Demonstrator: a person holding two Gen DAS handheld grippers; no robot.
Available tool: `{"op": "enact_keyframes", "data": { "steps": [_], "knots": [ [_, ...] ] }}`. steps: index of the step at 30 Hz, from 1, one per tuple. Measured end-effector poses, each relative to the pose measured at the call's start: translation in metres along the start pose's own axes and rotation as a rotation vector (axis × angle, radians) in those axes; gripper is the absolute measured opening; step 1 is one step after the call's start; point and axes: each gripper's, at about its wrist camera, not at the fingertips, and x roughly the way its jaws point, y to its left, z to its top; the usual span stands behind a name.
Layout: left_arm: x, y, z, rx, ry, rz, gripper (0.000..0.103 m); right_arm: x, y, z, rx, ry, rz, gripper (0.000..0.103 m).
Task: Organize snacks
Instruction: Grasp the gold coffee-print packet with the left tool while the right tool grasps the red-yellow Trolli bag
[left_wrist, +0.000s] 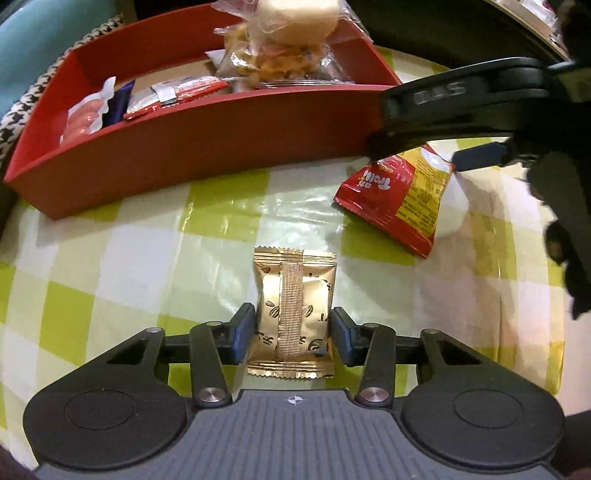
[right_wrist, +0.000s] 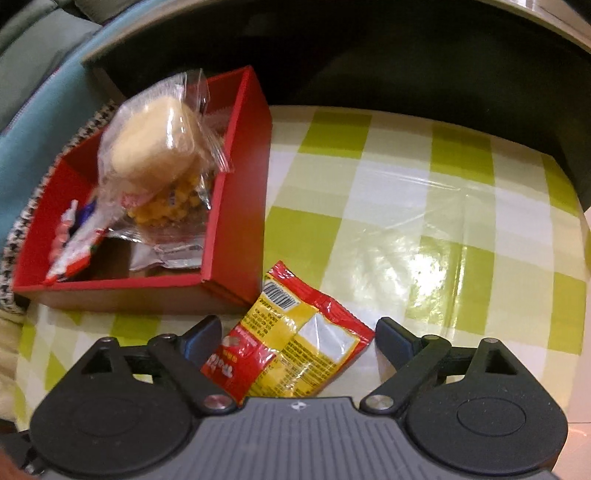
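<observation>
Snacks still outside the red box (left_wrist: 192, 147) number two, and each lies between a different pair of jaws. A gold foil packet (left_wrist: 291, 314) rests flat on the checked tabletop (left_wrist: 147, 251), seam side up, its long axis running straight away from the left gripper (left_wrist: 293, 332) toward the box. The left jaws stand spread on either side of the packet's short width, the blue pads (left_wrist: 243, 332) just beside its edges but apparently not yet pressing; whether they touch is hard to tell. The box sits directly ahead of this packet, well apart from it.

A red and yellow snack bag (right_wrist: 291, 339) lies at a slant just beside the box's near corner. The right gripper (right_wrist: 295, 339) has its jaws spread wide around it, one finger close to the bag's left edge, the other clear of its right corner. The bag's long axis runs diagonally across the gap, so a squeeze would likely catch it skewed.

Inside the box, wrapped items are heaped at one end, topped by a pale bun in clear wrap (right_wrist: 155, 144). The freer space appears to be toward the other end.
</observation>
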Motion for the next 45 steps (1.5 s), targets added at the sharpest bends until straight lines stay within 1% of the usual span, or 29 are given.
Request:
{"op": "enact_keyframes", "data": {
  "steps": [2, 3, 4, 8, 9, 13, 15, 17, 20, 23, 24, 26, 27, 29, 31, 34, 35, 37, 38, 39, 41, 43, 44, 45],
  "knots": [
    [0.003, 0.0, 0.003, -0.008, 0.001, -0.014, 0.06, 0.002, 0.005, -0.003, -0.017, -0.016, -0.032, 0.1],
    [0.008, -0.001, 0.012, -0.014, 0.005, -0.019, 0.06, 0.003, 0.007, -0.005, -0.034, -0.024, -0.046, 0.101],
    [0.008, -0.001, 0.013, -0.019, 0.007, -0.019, 0.061, 0.004, 0.011, -0.008, -0.068, -0.029, -0.066, 0.101],
    [0.008, -0.002, 0.012, -0.017, 0.01, -0.022, 0.062, 0.001, 0.018, -0.028, -0.163, -0.017, -0.142, 0.101],
    [0.001, 0.005, 0.008, -0.017, 0.012, -0.024, 0.062, 0.0, 0.018, -0.033, -0.182, 0.003, -0.158, 0.101],
    [0.003, 0.015, 0.008, -0.04, 0.031, -0.043, 0.062, -0.009, 0.011, -0.048, -0.208, 0.04, -0.17, 0.098],
    [0.002, 0.018, 0.007, -0.05, 0.034, -0.054, 0.064, -0.014, 0.005, -0.055, -0.19, 0.052, -0.15, 0.098],
    [0.005, 0.022, 0.013, -0.075, 0.035, -0.059, 0.073, -0.015, 0.004, -0.058, -0.192, 0.04, -0.151, 0.099],
    [0.007, 0.023, 0.021, -0.113, 0.025, -0.065, 0.078, -0.016, 0.007, -0.059, -0.208, 0.022, -0.142, 0.099],
    [0.012, 0.011, 0.024, -0.091, 0.011, -0.025, 0.078, -0.012, 0.015, -0.059, -0.266, 0.016, -0.139, 0.099],
    [0.014, 0.006, 0.023, -0.078, 0.009, -0.011, 0.078, -0.008, 0.018, -0.057, -0.272, 0.012, -0.144, 0.1],
    [0.016, 0.001, 0.022, -0.063, 0.004, 0.019, 0.075, -0.007, 0.015, -0.057, -0.258, 0.004, -0.13, 0.103],
    [0.017, -0.001, 0.022, -0.062, 0.0, 0.027, 0.074, -0.007, 0.013, -0.055, -0.251, 0.006, -0.128, 0.103],
    [0.018, -0.002, 0.023, -0.066, -0.006, 0.053, 0.069, -0.005, 0.013, -0.055, -0.256, 0.007, -0.133, 0.103],
    [0.015, -0.001, 0.021, -0.073, -0.01, 0.066, 0.067, -0.005, 0.014, -0.054, -0.259, 0.012, -0.132, 0.103],
    [0.015, -0.004, 0.02, -0.078, -0.016, 0.089, 0.069, -0.005, 0.012, -0.054, -0.28, 0.006, -0.122, 0.103],
    [0.016, -0.005, 0.019, -0.08, -0.019, 0.099, 0.071, -0.008, 0.01, -0.056, -0.289, 0.002, -0.12, 0.103],
    [0.015, -0.004, 0.017, -0.096, -0.019, 0.108, 0.076, -0.015, 0.009, -0.058, -0.299, -0.014, -0.117, 0.092],
    [0.016, -0.003, 0.016, -0.108, -0.018, 0.121, 0.079, -0.019, 0.008, -0.059, -0.302, -0.02, -0.113, 0.078],
    [0.017, -0.001, 0.017, -0.12, -0.016, 0.123, 0.082, -0.023, 0.008, -0.06, -0.3, -0.025, -0.1, 0.061],
    [0.019, 0.002, 0.019, -0.14, -0.009, 0.117, 0.085, -0.026, 0.008, -0.063, -0.307, -0.026, -0.106, 0.06],
    [0.019, 0.002, 0.019, -0.148, -0.007, 0.121, 0.084, -0.027, 0.011, -0.067, -0.334, -0.033, -0.126, 0.059],
    [0.018, 0.001, 0.019, -0.147, -0.01, 0.119, 0.078, -0.029, 0.013, -0.068, -0.342, -0.036, -0.13, 0.059],
    [0.016, -0.001, 0.018, -0.146, -0.014, 0.109, 0.074, -0.029, 0.013, -0.068, -0.345, -0.037, -0.129, 0.058]
  ]
}}
